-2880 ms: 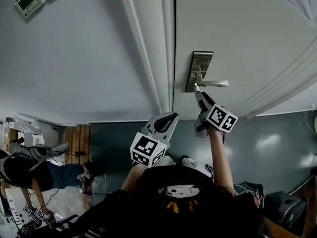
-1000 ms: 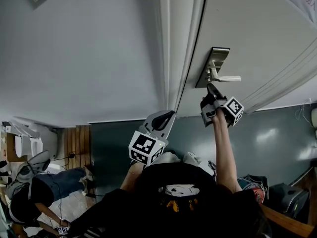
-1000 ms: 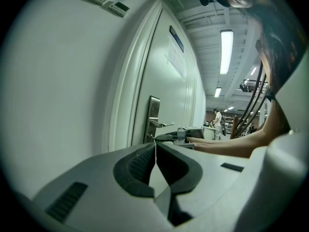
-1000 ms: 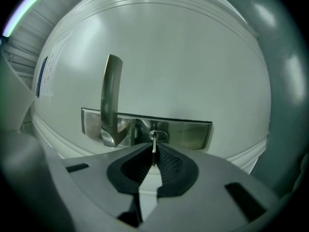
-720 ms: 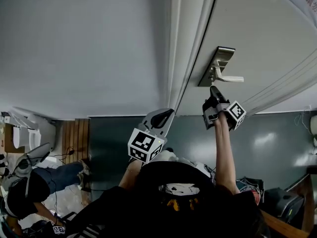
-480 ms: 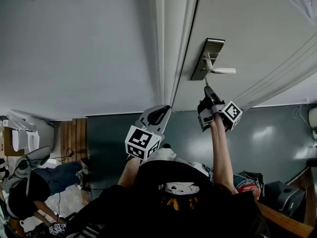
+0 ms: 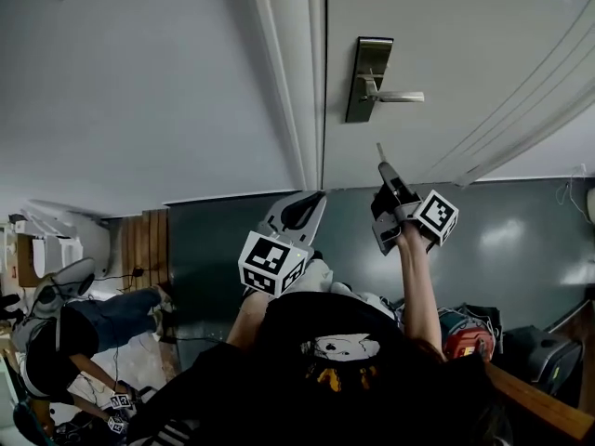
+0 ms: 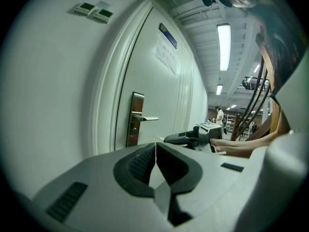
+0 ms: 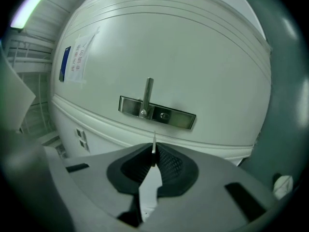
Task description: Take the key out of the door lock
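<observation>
The steel lock plate (image 7: pixel 369 79) with its lever handle (image 7: pixel 398 97) sits on the white door (image 7: pixel 465 45). My right gripper (image 7: pixel 385 167) hangs below the plate, apart from the door, shut on the thin key (image 7: pixel 379 149), whose blade points toward the lock. In the right gripper view the key (image 9: pixel 154 143) sticks out edge-on from the closed pads, with the plate (image 9: pixel 157 111) and its empty keyhole (image 9: pixel 165 115) beyond. My left gripper (image 7: pixel 299 210) is held low by the door frame, shut with nothing in it. Its pads (image 8: pixel 145 159) meet in the left gripper view.
The white door frame (image 7: pixel 293 72) runs left of the lock, with a plain wall (image 7: pixel 139 91) beyond it. Wall control panels (image 8: pixel 94 12) sit high up. A person (image 7: pixel 56 323) crouches at the lower left. Bags (image 7: pixel 465 328) lie on the dark floor at the right.
My right gripper was at the lock plate and has drawn back from the door with the key in it. The left gripper has stayed about where it was.
</observation>
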Available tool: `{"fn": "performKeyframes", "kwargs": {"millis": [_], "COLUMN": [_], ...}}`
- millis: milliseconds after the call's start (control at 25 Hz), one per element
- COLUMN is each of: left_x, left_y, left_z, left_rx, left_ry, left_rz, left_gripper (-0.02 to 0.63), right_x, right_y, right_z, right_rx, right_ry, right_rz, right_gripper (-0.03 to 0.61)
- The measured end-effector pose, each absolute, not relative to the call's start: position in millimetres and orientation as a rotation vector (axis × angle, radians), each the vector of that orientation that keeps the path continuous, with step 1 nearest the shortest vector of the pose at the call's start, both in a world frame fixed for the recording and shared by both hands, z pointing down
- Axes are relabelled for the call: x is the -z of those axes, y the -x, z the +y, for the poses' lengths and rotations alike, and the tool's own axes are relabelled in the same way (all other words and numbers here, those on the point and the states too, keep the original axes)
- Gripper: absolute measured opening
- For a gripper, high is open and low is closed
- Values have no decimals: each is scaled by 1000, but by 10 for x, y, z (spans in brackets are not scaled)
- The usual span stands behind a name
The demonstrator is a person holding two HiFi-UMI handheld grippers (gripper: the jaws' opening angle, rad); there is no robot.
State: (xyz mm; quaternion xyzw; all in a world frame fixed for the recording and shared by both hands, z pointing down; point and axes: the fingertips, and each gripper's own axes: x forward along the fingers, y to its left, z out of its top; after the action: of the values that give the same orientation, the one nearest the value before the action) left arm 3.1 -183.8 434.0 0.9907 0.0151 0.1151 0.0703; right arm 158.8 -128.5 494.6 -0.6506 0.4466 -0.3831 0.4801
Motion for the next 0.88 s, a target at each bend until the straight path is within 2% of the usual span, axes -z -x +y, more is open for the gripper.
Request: {"fn": "performKeyframes", "kwargs": {"millis": [880], "left_x": [-4399], "left_y": [649], "left_z": [-882], "left_rx": [-334], "left_ry": [-2986], "left_rz": [-41], "left_gripper": [12], "right_x": [-4794], "right_y": [-316], "right_z": [-223], "right_rx": [970], "right_ry": [1644], "right_rz": [1389], "right_gripper": [20]}}
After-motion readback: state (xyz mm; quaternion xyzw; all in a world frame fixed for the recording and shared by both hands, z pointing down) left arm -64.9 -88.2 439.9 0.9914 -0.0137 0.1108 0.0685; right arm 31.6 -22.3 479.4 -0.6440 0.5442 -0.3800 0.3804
